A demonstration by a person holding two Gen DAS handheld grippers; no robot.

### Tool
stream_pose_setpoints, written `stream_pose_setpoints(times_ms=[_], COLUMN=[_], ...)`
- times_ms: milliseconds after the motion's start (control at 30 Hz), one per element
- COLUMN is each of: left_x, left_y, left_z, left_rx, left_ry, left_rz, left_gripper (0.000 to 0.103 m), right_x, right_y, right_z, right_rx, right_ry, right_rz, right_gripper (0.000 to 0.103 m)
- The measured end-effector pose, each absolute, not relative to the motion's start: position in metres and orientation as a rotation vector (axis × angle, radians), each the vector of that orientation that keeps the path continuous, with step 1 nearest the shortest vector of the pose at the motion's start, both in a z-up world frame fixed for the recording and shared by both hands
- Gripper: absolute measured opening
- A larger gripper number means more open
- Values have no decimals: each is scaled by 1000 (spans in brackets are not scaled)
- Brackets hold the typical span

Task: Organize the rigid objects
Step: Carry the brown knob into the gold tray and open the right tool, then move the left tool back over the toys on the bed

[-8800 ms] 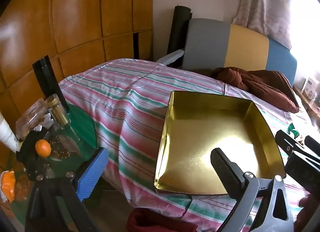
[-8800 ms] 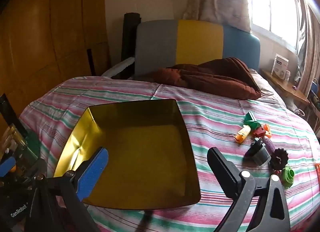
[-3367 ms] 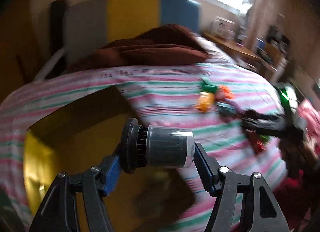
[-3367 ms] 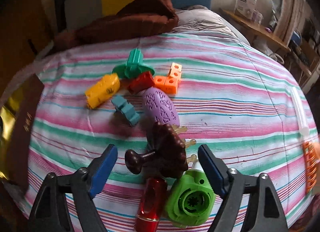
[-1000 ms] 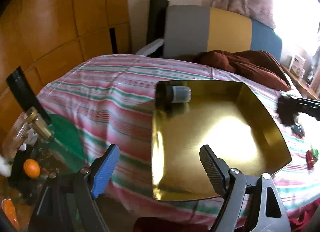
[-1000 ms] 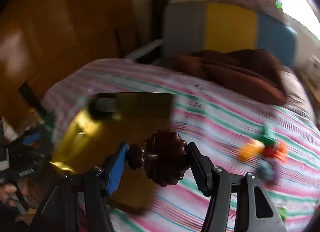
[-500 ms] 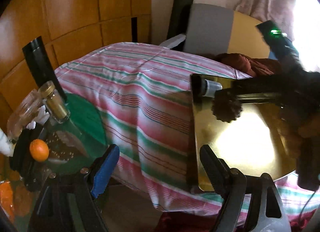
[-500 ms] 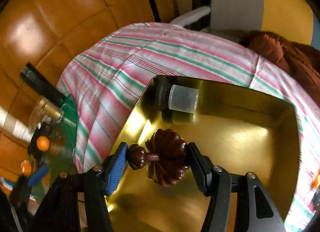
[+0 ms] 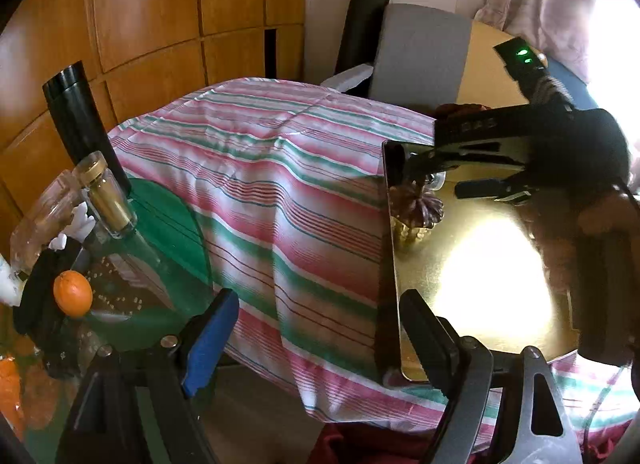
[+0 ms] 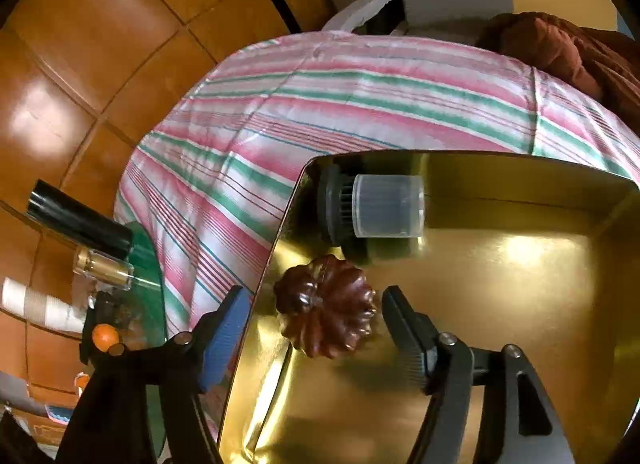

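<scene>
Brown fluted knob [image 10: 326, 306] lies in the gold tray [image 10: 520, 304], just beside the capped cylinder [image 10: 376, 209].
Right tongs [image 10: 316, 328] are opening around the knob, no grip; left tongs [image 9: 316, 328] wide, empty. Knob looks hard, glossy, slippery: take it across the ribs.

Daylight from window [image 9: 616, 23] at upper right of left wrist view, blown out white. Strong glare patch on gold tray [image 9: 480, 264] floor. Wood panels [image 10: 60, 63] show soft sheen. Fisheye bending, dark vignette at corners. Focus mostly sharp.
</scene>
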State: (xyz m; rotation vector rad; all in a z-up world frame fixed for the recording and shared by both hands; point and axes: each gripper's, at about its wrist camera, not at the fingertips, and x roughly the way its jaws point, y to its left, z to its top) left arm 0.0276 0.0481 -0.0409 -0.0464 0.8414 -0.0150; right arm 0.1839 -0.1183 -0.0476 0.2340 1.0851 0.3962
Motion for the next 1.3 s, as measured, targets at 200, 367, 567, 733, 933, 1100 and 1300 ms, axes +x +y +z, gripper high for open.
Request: stream_pose_setpoints(times_ms=[200, 367, 567, 733, 933, 1100, 1300], left_x=[24, 20, 16, 11, 8, 6, 5], left_y=[38, 30, 19, 12, 6, 0, -7], left_z=[-35, -30, -27, -23, -20, -18, -18], left_rx=[-28, -11, 12, 27, 43, 56, 72], left_ry=[829, 819, 814, 809, 799, 797, 798], left_rz=[-24, -32, -49, -62, -71, -83, -96], left_gripper=[83, 85, 85, 85, 85, 85, 85], right_x=[161, 133, 103, 82, 62, 48, 36], right_y=[-137, -152, -164, -170, -174, -182, -194], right_z=[-26, -17, -21, -24, -21, -19, -15], right_rx=[205, 140, 82, 35, -19, -41, -58], right_ry=[1013, 961, 929, 898, 846, 816, 790], right_rz=[402, 378, 345, 312, 259, 232, 205], right_gripper=[71, 72, 72, 72, 72, 79, 81])
